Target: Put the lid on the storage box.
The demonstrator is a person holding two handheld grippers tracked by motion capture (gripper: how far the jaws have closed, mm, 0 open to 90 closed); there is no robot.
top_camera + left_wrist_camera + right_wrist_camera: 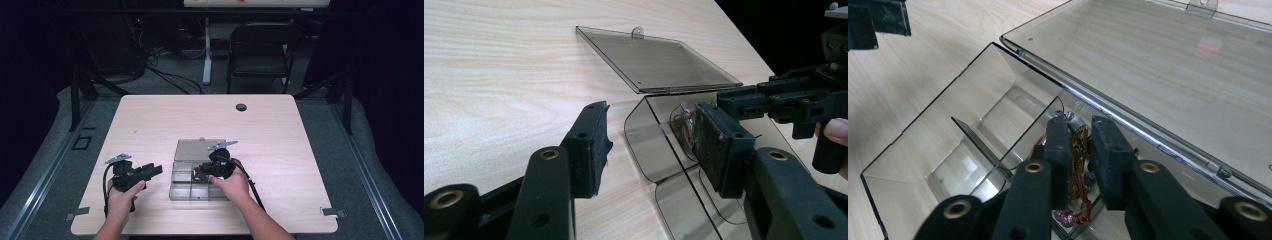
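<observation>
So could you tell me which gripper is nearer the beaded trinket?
Right. The right gripper is in the box, jaws around the trinket; the left gripper is beside the box.

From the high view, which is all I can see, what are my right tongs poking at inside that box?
Observer: The right tongs are down in one compartment of the clear box, standing a little apart with a brown beaded cord between them.
Operator: Are my left tongs holding anything?
Observer: No. The left tongs are wide open and empty, aimed at the box's near corner.
Operator: Does the lid have a handle?
Observer: Yes. The lid lies open, and it has a little clear tab on its far edge.
</observation>
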